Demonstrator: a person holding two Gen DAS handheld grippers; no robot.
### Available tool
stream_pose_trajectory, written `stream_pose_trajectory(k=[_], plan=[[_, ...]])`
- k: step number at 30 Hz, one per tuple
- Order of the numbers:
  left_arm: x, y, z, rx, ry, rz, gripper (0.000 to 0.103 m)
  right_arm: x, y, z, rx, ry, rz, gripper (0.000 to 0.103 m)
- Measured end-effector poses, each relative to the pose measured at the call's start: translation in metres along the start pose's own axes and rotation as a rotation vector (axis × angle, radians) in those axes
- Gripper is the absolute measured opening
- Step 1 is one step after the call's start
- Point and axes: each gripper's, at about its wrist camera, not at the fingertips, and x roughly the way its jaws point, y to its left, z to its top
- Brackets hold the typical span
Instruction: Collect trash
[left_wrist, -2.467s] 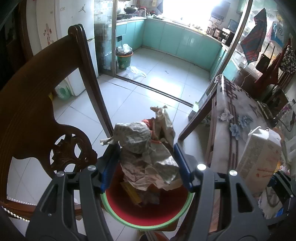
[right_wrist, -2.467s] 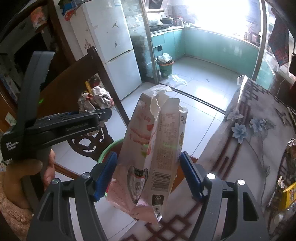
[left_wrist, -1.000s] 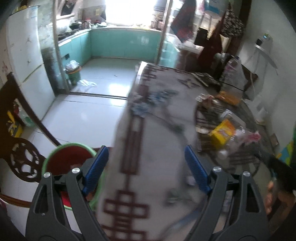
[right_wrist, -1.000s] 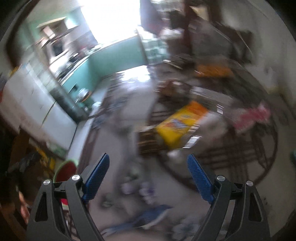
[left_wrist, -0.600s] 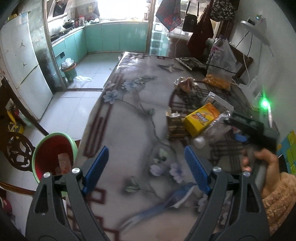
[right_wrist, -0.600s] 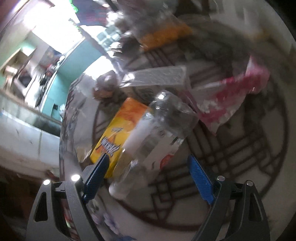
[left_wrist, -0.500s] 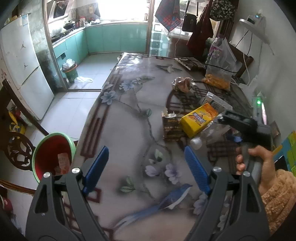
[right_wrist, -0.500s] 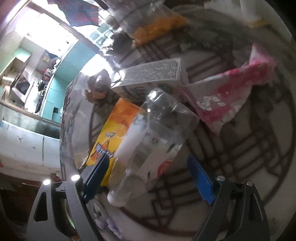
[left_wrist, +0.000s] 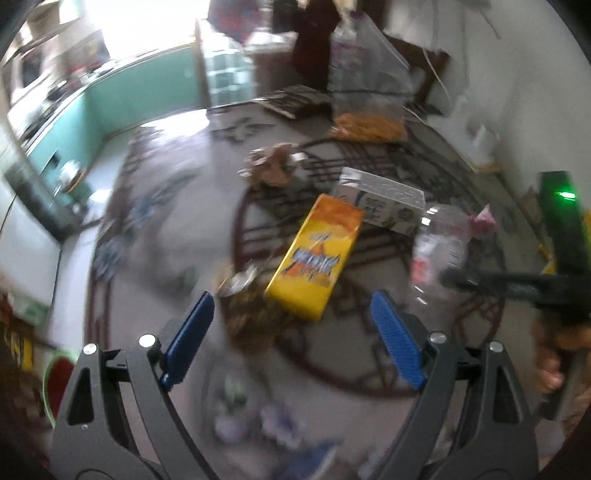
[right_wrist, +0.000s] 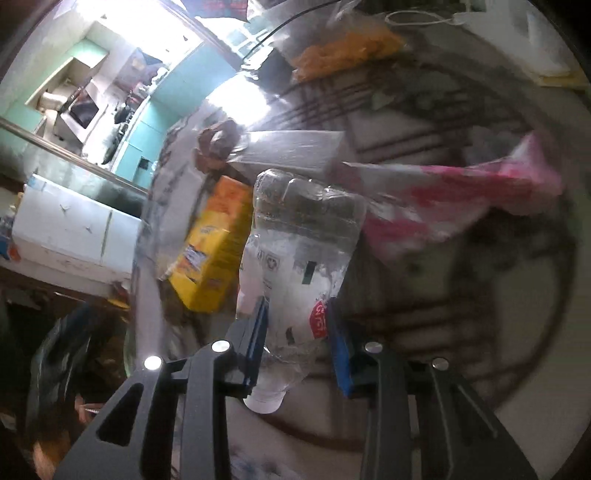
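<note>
Right gripper (right_wrist: 297, 328) jaws, wide a second ago, closing on clear crushed plastic bottle (right_wrist: 299, 251) lying on table (right_wrist: 480, 332); next trash item nearly secured. Left gripper (left_wrist: 291, 336) wide, empty, above yellow carton (left_wrist: 314, 258)

Patterned table (left_wrist: 155, 229), yellow box (left_wrist: 316, 258), carton (left_wrist: 384, 201)

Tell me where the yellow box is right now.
In the left wrist view the yellow box lies mid-table, ahead of the open left claw, beside the clear bottle.
</note>
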Motion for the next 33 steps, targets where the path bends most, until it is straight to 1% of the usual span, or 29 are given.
stream_pose_trajectory(k=[2,5,7,8,9,11,12,13,14,16,18,20,22,25,26,27,29,31,33], plan=[[0.031,-0.003,0.015,0.039,0.039,-0.014,0.085,-0.006,-0.012,-0.001,0.007,0.001,-0.013,0.031],[0.07,-0.007,0.027,0.049,0.123,-0.067,0.085,-0.014,-0.025,-0.004,0.016,-0.005,-0.039,0.032],[0.092,-0.014,0.031,0.057,0.166,-0.09,0.085,-0.015,-0.033,-0.004,0.031,-0.007,-0.042,0.041],[0.098,-0.017,0.031,0.063,0.176,-0.093,0.085,-0.016,-0.036,-0.005,0.036,-0.008,-0.043,0.045],[0.104,-0.02,0.032,0.069,0.186,-0.095,0.085,-0.018,-0.037,-0.007,0.038,-0.014,-0.049,0.052],[0.116,-0.022,0.033,0.06,0.203,-0.103,0.085,-0.019,-0.036,-0.007,0.034,-0.026,-0.07,0.058],[0.119,-0.024,0.034,0.047,0.204,-0.11,0.082,-0.019,-0.034,-0.008,0.031,-0.031,-0.078,0.064],[0.122,-0.024,0.034,0.029,0.201,-0.115,0.078,-0.018,-0.035,-0.01,0.031,-0.033,-0.084,0.067],[0.122,-0.024,0.034,0.023,0.2,-0.115,0.066,-0.014,-0.033,-0.009,0.033,-0.033,-0.087,0.068],[0.122,-0.023,0.034,0.004,0.184,-0.118,0.064,-0.005,-0.03,-0.006,0.044,-0.02,-0.092,0.071],[0.118,-0.021,0.033,-0.024,0.171,-0.123,0.062,0.004,-0.026,-0.007,0.056,-0.011,-0.104,0.071],[0.104,-0.018,0.033,-0.053,0.131,-0.116,0.062,0.011,-0.023,-0.007,0.065,-0.01,-0.12,0.071],[0.08,-0.015,0.032,-0.081,0.084,-0.107,0.062,0.017,-0.02,-0.009,0.065,-0.014,-0.128,0.071],[0.047,-0.01,0.028,-0.116,0.03,-0.101,0.062,0.026,-0.013,-0.009,0.035,-0.006,-0.17,0.07],[0.033,-0.007,0.026,-0.131,0.014,-0.092,0.062,0.028,-0.012,-0.009,0.028,0.004,-0.182,0.066],[0.024,-0.005,0.025,-0.143,0.002,-0.084,0.062,0.029,-0.011,-0.01,0.02,0.005,-0.186,0.059],[0.002,-0.001,0.02,-0.174,-0.03,-0.067,0.062,0.026,-0.004,-0.012,-0.007,0.012,-0.175,0.057],[-0.023,0.004,0.014,-0.198,-0.069,-0.051,0.062,0.015,0.006,-0.015,-0.03,-0.012,-0.158,0.055],[-0.046,0.009,0.006,-0.217,-0.105,-0.049,0.062,-0.002,0.021,-0.018,-0.071,-0.053,-0.133,0.055]])
